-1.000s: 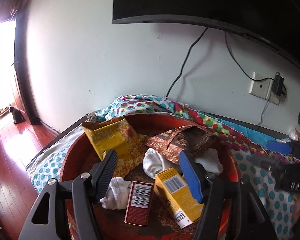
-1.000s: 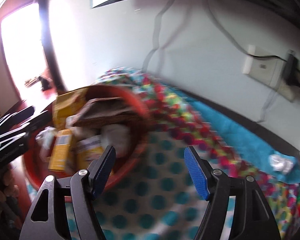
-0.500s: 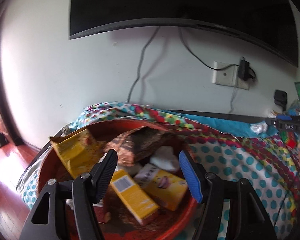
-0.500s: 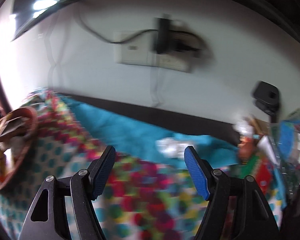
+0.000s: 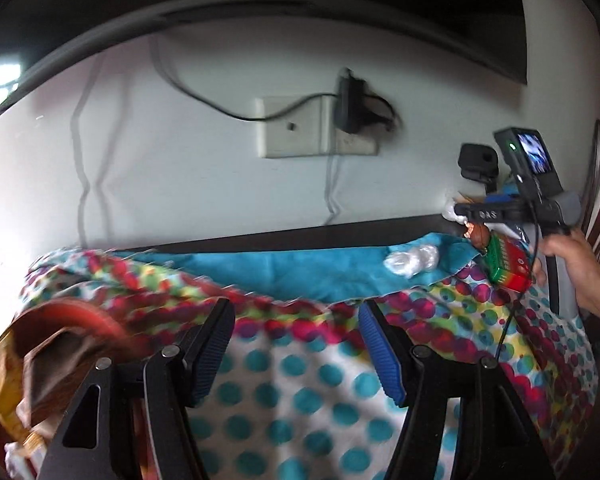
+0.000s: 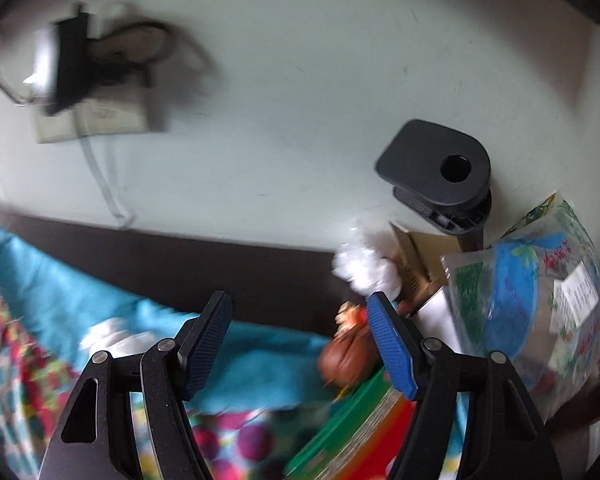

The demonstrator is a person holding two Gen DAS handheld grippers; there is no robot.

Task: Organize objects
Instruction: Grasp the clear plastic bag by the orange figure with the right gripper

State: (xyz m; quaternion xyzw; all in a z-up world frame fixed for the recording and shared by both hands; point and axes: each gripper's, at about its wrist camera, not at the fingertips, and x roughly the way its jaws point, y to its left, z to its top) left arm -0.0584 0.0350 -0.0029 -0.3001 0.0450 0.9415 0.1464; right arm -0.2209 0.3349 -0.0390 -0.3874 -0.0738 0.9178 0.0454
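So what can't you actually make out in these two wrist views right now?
- Left wrist view: the red bowl and its packets are motion-blurred and cut by the left edge.
- Right wrist view: the green-and-red box is blurred, partly behind the right gripper; print unreadable.
- Right wrist view: the brown round thing is too blurred to identify.
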